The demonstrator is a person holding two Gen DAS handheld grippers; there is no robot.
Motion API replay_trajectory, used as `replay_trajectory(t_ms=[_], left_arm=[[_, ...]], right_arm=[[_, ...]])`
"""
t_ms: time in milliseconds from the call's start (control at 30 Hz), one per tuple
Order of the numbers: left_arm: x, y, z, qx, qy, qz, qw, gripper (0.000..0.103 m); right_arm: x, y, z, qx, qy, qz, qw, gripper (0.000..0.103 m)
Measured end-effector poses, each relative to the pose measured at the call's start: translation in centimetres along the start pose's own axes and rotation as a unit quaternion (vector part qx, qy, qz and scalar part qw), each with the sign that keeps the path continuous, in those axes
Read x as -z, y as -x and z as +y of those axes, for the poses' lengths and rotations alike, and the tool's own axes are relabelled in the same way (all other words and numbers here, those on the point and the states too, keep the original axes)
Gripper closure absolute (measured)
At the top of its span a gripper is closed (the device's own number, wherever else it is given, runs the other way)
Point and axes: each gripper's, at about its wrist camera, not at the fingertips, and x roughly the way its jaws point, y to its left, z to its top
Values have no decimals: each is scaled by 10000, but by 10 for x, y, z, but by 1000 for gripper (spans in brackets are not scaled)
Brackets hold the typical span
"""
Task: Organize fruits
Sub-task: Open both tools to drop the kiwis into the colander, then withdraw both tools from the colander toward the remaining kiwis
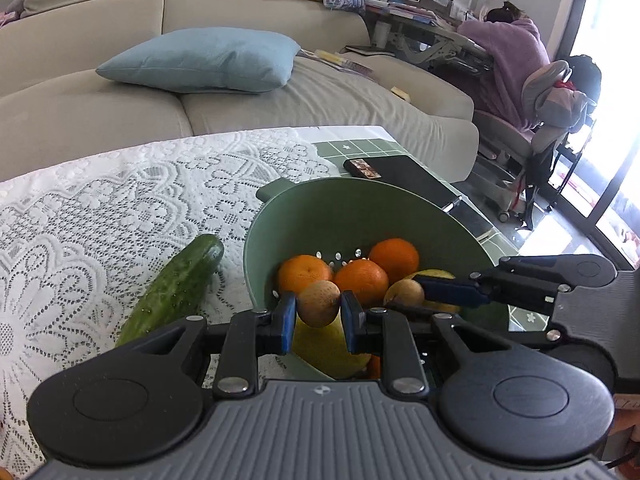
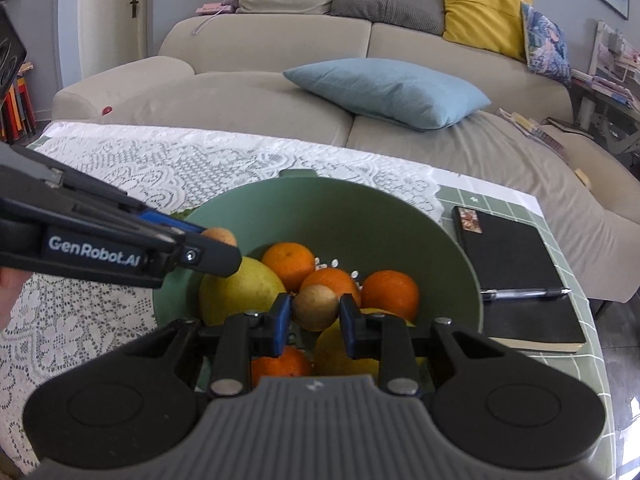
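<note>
Two small brown fruits are held above the green bowl (image 2: 420, 220): the left gripper (image 1: 318, 316) pinches one brown fruit (image 1: 319, 303) between its blue pads, and the right gripper (image 2: 314, 314) pinches the other brown fruit (image 2: 316, 306) the same way. Inside the bowl lie four oranges (image 2: 289, 265) and two big yellow fruits (image 2: 240, 290). One cucumber (image 1: 176, 290) lies just left of the bowl on the lace cloth (image 1: 100, 216), which is bare farther left, while a black notebook (image 2: 516, 268) with one pen (image 2: 524, 293) sits near the bowl's right side.

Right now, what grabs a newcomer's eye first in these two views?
Each gripper, left gripper and right gripper, is shut on a small brown fruit above the green colander full of oranges. A cucumber lies on the lace cloth to its left.
</note>
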Motion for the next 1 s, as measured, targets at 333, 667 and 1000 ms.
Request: replay_trajectory(t_ms=[333, 667, 1000], left_arm=[[-1, -3, -3, 34, -105, 25, 9999, 77], [-2, 3, 2, 53, 38, -76, 9999, 63], [-4, 29, 15, -12, 178, -353, 9992, 62]], right_arm=[[1, -6, 4, -61, 35, 50, 10000, 79], [-1, -1, 9, -57, 47, -7, 10000, 67], [-6, 12, 21, -8, 20, -252, 9997, 52]])
